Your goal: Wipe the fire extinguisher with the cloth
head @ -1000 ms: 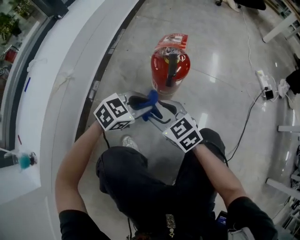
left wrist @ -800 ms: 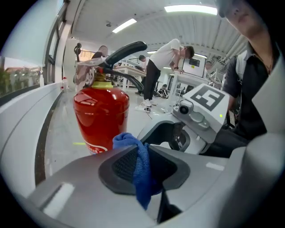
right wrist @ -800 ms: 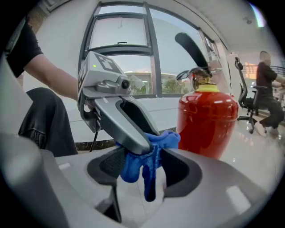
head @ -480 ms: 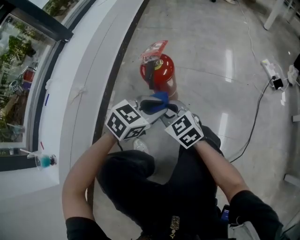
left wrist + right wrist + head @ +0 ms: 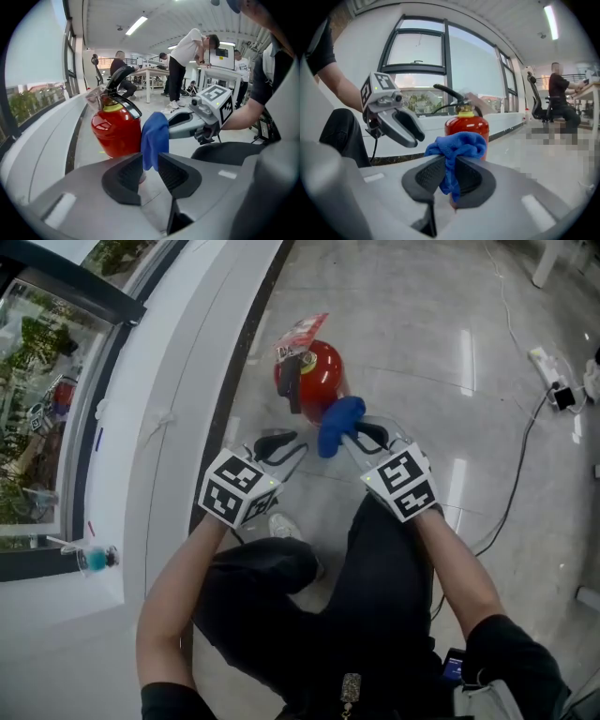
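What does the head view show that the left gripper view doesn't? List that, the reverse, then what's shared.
Head view only: the power strip and its cable on the floor. Left gripper view only: people at tables and ceiling lights. Both: the fire extinguisher, and the blue cloth pinched in the right gripper, whose jaws have just been closing.

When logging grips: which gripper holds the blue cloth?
The right gripper: its jaws have just closed onto the cloth. The left gripper's jaws have just opened, empty.
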`<state>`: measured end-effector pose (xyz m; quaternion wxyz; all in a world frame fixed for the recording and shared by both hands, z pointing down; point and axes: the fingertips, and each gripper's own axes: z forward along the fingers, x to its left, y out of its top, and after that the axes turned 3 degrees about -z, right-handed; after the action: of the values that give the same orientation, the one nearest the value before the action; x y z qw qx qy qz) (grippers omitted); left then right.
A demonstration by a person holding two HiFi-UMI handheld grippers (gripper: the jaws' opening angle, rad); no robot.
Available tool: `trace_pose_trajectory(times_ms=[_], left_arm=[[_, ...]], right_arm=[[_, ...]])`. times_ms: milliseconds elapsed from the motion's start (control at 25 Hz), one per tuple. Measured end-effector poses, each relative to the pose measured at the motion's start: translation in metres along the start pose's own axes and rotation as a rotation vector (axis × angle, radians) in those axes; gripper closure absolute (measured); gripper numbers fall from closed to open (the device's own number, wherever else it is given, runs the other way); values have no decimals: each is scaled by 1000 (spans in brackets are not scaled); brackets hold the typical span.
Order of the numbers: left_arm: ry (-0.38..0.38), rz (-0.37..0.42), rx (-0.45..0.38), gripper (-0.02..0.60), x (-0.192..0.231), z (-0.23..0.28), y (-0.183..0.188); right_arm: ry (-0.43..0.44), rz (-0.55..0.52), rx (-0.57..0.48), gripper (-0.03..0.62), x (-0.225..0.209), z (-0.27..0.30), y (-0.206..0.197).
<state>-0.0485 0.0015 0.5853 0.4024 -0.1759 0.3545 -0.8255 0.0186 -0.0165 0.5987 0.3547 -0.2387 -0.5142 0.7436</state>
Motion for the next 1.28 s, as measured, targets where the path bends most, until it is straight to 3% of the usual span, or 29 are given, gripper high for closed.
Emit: trace_pose_trajectory(times_ms=[160, 360, 680, 960, 1120, 1280], left_arm=[[60, -15, -3, 505, 4, 6, 10], [60, 46, 21, 528, -5, 26, 9], [67, -6, 2, 534, 7, 36, 0], [78, 47, 40, 534, 1, 45, -8], [115, 31, 46, 535, 0, 53, -14], [146, 20, 45, 538, -5, 55, -19]], right_arm=[[-19, -111, -58, 533, -8, 11, 43], [-47, -199, -63, 533, -13, 16, 60], [-108, -80, -112, 533, -73, 15, 73], [53, 22, -70, 534, -116, 56, 92], [151, 180, -63, 534, -134, 82, 90], [169, 324, -55, 535, -148, 99, 67]])
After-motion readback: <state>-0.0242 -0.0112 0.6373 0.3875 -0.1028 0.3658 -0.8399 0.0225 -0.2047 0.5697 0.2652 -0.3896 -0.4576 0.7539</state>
